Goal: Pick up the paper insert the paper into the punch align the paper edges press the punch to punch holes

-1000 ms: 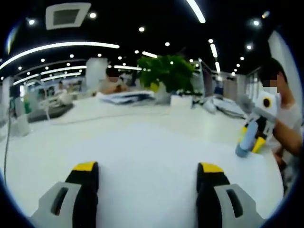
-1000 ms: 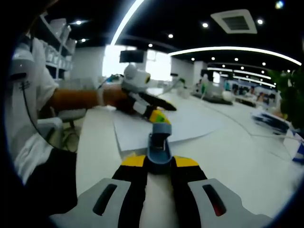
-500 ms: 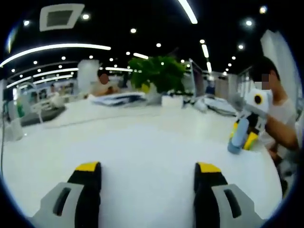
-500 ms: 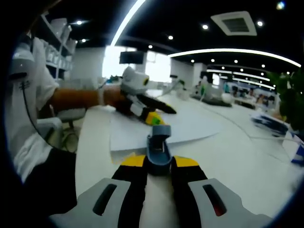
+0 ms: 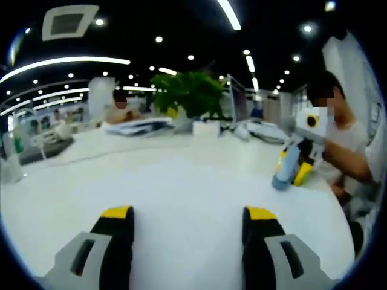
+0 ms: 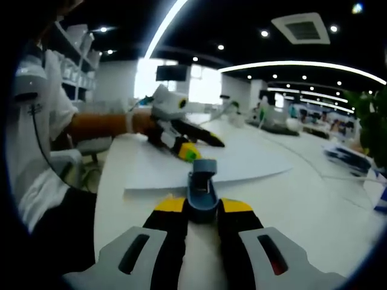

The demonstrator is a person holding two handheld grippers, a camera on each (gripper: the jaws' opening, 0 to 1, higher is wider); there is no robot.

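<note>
A white sheet of paper (image 6: 242, 160) lies on the white table (image 6: 314, 211), its near edge just beyond the punch. My right gripper (image 6: 202, 205) is shut on the small blue-grey hole punch (image 6: 202, 187), which stands upright between the jaws. My left gripper (image 6: 190, 148) reaches in from the left and rests on the paper's far-left part. In the left gripper view my left gripper (image 5: 188, 212) stands open, jaws wide apart over a white surface. There my right gripper (image 5: 295, 172) shows at the right, with the punch (image 5: 284, 169) in it.
The person (image 5: 344, 145) holding the grippers sits at the table's right end; a sleeve and forearm (image 6: 91, 127) run along the left. A green plant (image 5: 187, 93) and stacks of papers (image 5: 142, 125) stand at the far side. Shelves (image 6: 72, 66) rise behind.
The paper has slid and turned under the left gripper; its near edge now lies flatter and reaches farther left, closer to the punch. The left view has panned right.
</note>
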